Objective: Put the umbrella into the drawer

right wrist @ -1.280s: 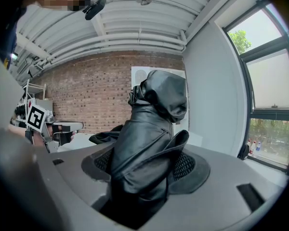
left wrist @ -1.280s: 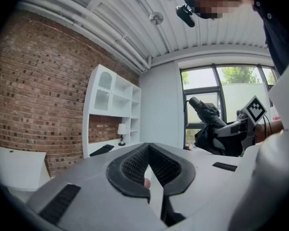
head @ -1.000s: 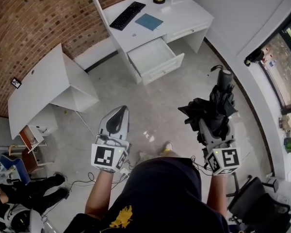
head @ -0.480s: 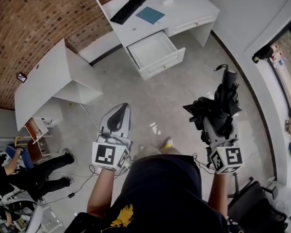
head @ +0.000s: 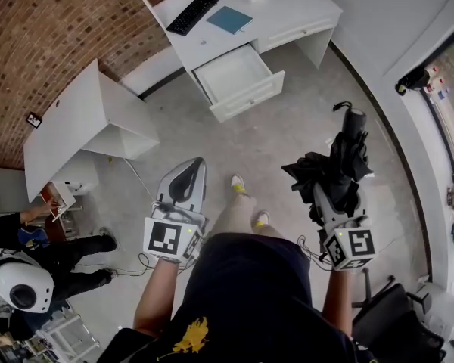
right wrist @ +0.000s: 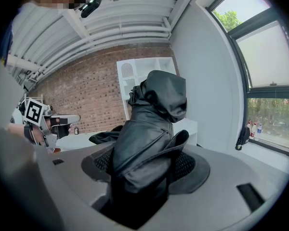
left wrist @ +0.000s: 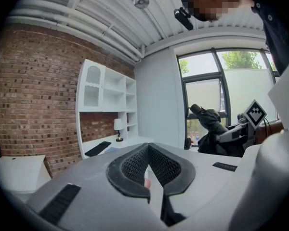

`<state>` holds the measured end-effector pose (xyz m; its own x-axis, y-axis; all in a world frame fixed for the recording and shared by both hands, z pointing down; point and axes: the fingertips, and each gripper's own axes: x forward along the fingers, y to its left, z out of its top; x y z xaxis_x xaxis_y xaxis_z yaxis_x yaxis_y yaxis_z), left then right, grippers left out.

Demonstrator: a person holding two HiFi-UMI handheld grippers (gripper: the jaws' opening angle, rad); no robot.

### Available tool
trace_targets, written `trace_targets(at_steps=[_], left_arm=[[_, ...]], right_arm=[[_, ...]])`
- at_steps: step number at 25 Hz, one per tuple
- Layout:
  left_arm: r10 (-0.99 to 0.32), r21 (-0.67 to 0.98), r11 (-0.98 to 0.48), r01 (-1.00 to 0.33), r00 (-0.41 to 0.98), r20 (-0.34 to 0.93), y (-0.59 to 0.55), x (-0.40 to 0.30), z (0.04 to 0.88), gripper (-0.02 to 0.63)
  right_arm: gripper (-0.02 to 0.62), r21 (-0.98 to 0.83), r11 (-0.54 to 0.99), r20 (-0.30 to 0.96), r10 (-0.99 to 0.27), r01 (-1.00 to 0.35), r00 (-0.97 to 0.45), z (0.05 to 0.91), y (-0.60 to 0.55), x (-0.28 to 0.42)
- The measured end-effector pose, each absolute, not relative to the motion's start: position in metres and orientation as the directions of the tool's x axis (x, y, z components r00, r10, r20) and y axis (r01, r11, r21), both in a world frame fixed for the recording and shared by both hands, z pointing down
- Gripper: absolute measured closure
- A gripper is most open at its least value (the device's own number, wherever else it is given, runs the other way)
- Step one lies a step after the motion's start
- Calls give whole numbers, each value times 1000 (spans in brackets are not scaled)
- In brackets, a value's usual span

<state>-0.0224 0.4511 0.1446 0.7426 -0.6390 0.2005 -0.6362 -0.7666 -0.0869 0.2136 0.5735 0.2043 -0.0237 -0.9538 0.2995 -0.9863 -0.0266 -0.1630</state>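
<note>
- The black folded umbrella (head: 339,165) was up in the air, over the floor (head: 272,150), well apart from the drawer (head: 251,101).
- It pointed away from the person, with its handle end farthest out. Some loose cloth stuck out on one side.
- The right hand-held gripper (head: 329,201) had hold of it. Its jaws stood wide, with the thick bundle of cloth squeezed between them, and the right gripper view showed the umbrella filling the gap.
- The left hand-held gripper (head: 189,171) held nothing. Its jaws were closed, with the tips together.
- The drawer was already pulled out from under the white tabletop (head: 291,10), and it looked bare inside.
- A keyboard (head: 195,11) and a blue book (head: 229,20) lay on the tabletop.
- The step in hand looked like carrying the umbrella over to the drawer. The job was only partly done, I think.
- To do it well, the squeeze should stay firm, because floppy cloth can slip.
- The person should get close, so the umbrella comes in from above the drawer.
- It would be best to turn it so it lies along the drawer's long side, and to lower it right in before letting go.
- The loose cloth could catch on the drawer's edge. The free left hand-held gripper could push it in.
</note>
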Motion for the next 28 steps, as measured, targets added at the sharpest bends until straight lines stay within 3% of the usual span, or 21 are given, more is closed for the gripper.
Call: trace_targets(at_steps=[9, 28], left_arm=[[-606, -65, -794, -605, 775, 181, 399, 3, 158, 589], [-544, 110, -822, -558, 828, 134, 129, 33, 164, 589]], right_arm=[[321, -141, -52, 311, -951, -989, 6, 208, 531, 224], [321, -102, 45, 446, -891, -994, -86, 208, 245, 202]])
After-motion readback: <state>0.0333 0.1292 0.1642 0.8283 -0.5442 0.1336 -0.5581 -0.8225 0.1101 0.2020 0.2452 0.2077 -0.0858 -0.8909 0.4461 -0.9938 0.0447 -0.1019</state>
